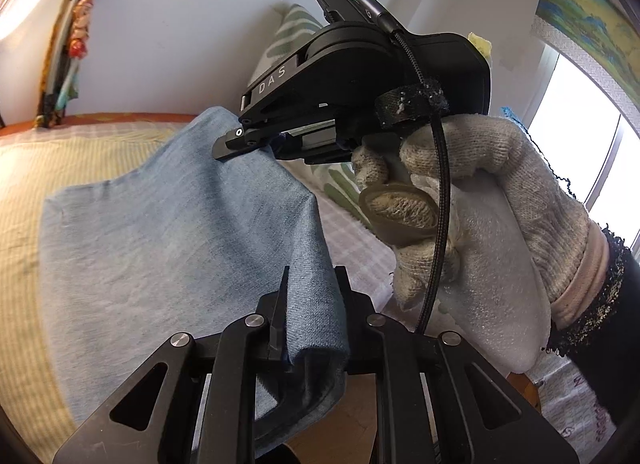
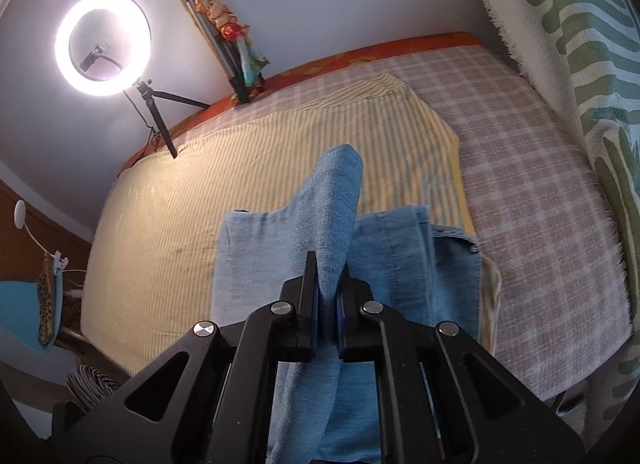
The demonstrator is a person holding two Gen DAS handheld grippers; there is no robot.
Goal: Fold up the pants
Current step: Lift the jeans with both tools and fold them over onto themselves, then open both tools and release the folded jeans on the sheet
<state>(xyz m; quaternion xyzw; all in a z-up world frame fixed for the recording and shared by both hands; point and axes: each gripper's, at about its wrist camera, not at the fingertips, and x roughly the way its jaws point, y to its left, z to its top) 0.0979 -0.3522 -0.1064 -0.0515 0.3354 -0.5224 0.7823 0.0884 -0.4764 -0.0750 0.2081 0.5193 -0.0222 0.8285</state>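
Right wrist view: one pair of pants (image 2: pixel 384 264), light blue denim, lying on a yellow striped sheet (image 2: pixel 248 168) spread over a checked bed cover (image 2: pixel 540 184), toward the near edge of the bed. Part of the cloth lies flat, already doubled; a raised ridge of it runs straight ahead from the right gripper (image 2: pixel 328 300), long axis pointing to the far edge of the bed.

Right gripper: one, jaws nearly closed, clamped on that ridge of denim.

Left gripper (image 1: pixel 310 304): one, jaws partly closed, pinching a second fold of the same pants (image 1: pixel 168 232), which hang lifted above the bed.

Left wrist view also shows the right gripper (image 1: pixel 244 144), held in a white knit glove (image 1: pixel 500 204), gripping the upper edge of the cloth ahead and above. Both tools hold one edge, spaced along it; neither is clearly nearer the flat part.

Judgement: the lifted edge probably needs carrying forward over the flat denim, both grippers level.

Also present: one ring light (image 2: pixel 103 43) on a tripod, one green-patterned pillow (image 2: pixel 592 84) at the right side.
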